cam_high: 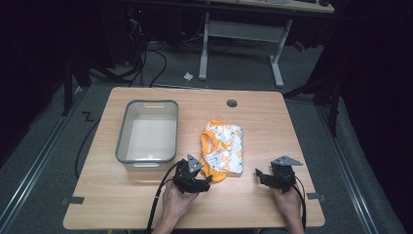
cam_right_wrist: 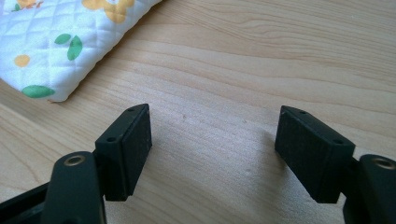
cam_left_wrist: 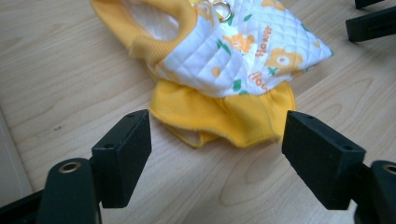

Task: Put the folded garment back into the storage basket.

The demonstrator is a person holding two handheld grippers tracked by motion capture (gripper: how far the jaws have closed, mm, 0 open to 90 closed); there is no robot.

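Cut off and hidden
Your quilted garment (cam_right_wrist: pixel 51 44) runs off the frame's top-left; its folded underside stays hidden.

"flower" on quilted garment (cam_left_wrist: pixel 243 51)

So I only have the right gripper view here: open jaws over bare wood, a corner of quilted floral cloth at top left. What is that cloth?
Observer: A small folded garment, quilted white floral with yellow-orange trim.
Operator: Anything else on the table?
Observer: A grey plastic bin, left of the garment.
Operator: Where is the other hand-held gripper?
Observer: The left hand-held gripper is open, its jaws either side of the garment's yellow hem.
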